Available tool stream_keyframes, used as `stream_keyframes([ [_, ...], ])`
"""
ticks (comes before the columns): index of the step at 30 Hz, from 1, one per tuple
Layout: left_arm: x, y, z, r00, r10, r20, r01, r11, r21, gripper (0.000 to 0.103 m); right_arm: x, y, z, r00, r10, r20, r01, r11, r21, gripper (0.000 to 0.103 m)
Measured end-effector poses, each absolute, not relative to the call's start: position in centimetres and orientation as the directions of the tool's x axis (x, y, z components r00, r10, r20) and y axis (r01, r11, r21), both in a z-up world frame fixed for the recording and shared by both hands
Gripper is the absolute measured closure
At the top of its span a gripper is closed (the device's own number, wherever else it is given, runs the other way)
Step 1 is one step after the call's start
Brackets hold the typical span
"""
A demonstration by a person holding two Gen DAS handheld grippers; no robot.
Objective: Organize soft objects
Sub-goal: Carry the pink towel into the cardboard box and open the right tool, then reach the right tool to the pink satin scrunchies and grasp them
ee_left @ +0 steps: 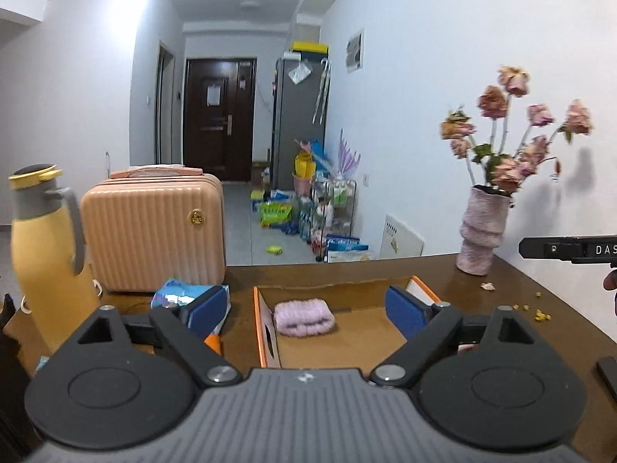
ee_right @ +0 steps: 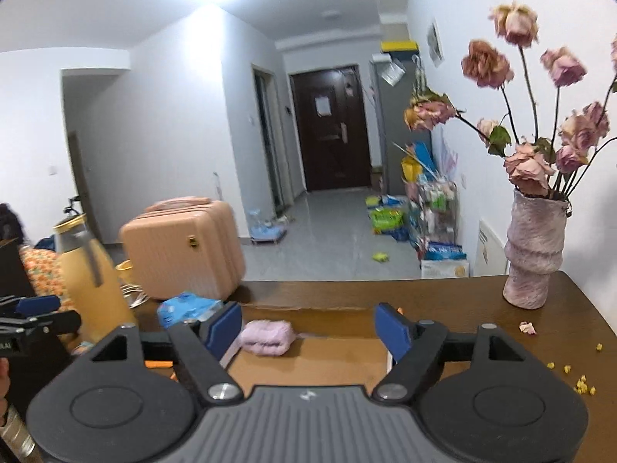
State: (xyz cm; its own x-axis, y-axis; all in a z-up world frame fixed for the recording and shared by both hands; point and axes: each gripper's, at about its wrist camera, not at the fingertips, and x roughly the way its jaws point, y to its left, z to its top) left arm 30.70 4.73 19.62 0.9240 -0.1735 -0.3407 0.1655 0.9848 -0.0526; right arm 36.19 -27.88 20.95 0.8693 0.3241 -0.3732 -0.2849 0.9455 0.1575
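A folded pink towel [ee_left: 304,316] lies crosswise in the cardboard box [ee_left: 266,332], straight ahead of both empty, wide-open grippers [ee_left: 304,305] [ee_right: 306,328], slightly left of the right one.

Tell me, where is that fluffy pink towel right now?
The folded pink towel lies inside the cardboard box, against its left wall, on the wooden table.

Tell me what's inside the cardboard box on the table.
A folded pink towel lies inside the cardboard box. The near part of its floor is hidden behind the hand-held gripper.
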Motion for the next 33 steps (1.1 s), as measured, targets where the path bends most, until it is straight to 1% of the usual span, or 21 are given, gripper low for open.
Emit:
stream_keyframes([
  [3, 26.3, 4.5, 18.3, 0.928, -0.193, -0.317, 0.183, 0.981, -0.064, 0.009, 31.6, -27.8, 19.8, 0.872, 0.347, -0.345, -0.313, 0.937, 0.153, 0.026],
  [4, 24.6, 4.4, 17.7, 0.933, -0.198, -0.300, 0.187, 0.980, -0.066, 0.005, 30.0, -27.7, 19.3, 0.874, 0.353, -0.333, -0.321, 0.935, 0.150, 0.025],
  [5, 23.0, 4.3, 17.1, 0.940, -0.187, -0.284, 0.177, 0.982, -0.060, 0.005, 28.3, -27.6, 18.8, 0.877, 0.358, -0.319, -0.330, 0.933, 0.140, 0.023],
  [7, 20.0, 4.2, 15.8, 0.957, -0.152, -0.248, 0.148, 0.988, -0.038, 0.004, 25.4, -27.1, 17.7, 0.886, 0.361, -0.292, -0.342, 0.933, 0.116, 0.021],
  [8, 18.6, 4.2, 15.2, 0.962, -0.139, -0.233, 0.135, 0.990, -0.034, 0.003, 23.8, -27.0, 17.0, 0.890, 0.362, -0.277, -0.346, 0.932, 0.106, 0.018],
  [10, 15.7, 4.4, 13.8, 0.965, -0.139, -0.221, 0.131, 0.990, -0.050, 0.001, 20.7, -26.9, 15.7, 0.896, 0.366, -0.252, -0.351, 0.931, 0.101, 0.016],
  [13, 11.7, 4.6, 11.8, 0.963, -0.148, -0.227, 0.135, 0.988, -0.074, 0.000, 16.0, -26.3, 13.7, 0.905, 0.363, -0.224, -0.351, 0.932, 0.091, 0.015],
  [17, 6.0, 4.9, 8.2, 0.958, -0.165, -0.234, 0.146, 0.985, -0.093, 0.000, 9.3, -25.8, 10.0, 0.920, 0.354, -0.166, -0.342, 0.934, 0.099, 0.001],
  [18, 5.2, 5.1, 7.3, 0.953, -0.175, -0.248, 0.155, 0.983, -0.101, 0.000, 7.8, -25.8, 8.9, 0.925, 0.349, -0.153, -0.335, 0.936, 0.109, 0.000],
  [20, 4.5, 5.0, 6.1, 0.935, -0.196, -0.294, 0.175, 0.980, -0.094, 0.000, 5.8, -25.7, 6.7, 0.929, 0.335, -0.160, -0.316, 0.939, 0.134, 0.000],
  [21, 4.6, 4.9, 5.9, 0.932, -0.199, -0.302, 0.184, 0.980, -0.080, 0.000, 5.3, -25.6, 5.8, 0.926, 0.337, -0.170, -0.315, 0.938, 0.145, 0.000],
  [23, 5.2, 4.6, 5.5, 0.934, -0.186, -0.304, 0.174, 0.983, -0.065, 0.000, 5.3, -25.4, 4.6, 0.912, 0.345, -0.221, -0.317, 0.936, 0.155, 0.000],
  [25, 6.3, 4.6, 5.2, 0.931, -0.181, -0.316, 0.165, 0.983, -0.078, 0.000, 6.0, -25.3, 3.9, 0.916, 0.320, -0.242, -0.291, 0.945, 0.149, 0.000],
  [28, 7.7, 4.8, 3.9, 0.919, -0.175, -0.352, 0.149, 0.984, -0.102, 0.000, 7.1, -25.3, 3.0, 0.926, 0.284, -0.249, -0.251, 0.955, 0.156, 0.001],
  [31, 9.6, 5.1, 2.4, 0.894, -0.173, -0.413, 0.136, 0.984, -0.118, 0.000, 8.6, -24.8, 2.0, 0.914, 0.290, -0.284, -0.251, 0.954, 0.166, 0.005],
  [33, 10.7, 5.5, 1.9, 0.889, -0.165, -0.427, 0.123, 0.985, -0.124, 0.000, 9.8, -24.3, 1.6, 0.903, 0.301, -0.305, -0.261, 0.951, 0.168, 0.011],
])
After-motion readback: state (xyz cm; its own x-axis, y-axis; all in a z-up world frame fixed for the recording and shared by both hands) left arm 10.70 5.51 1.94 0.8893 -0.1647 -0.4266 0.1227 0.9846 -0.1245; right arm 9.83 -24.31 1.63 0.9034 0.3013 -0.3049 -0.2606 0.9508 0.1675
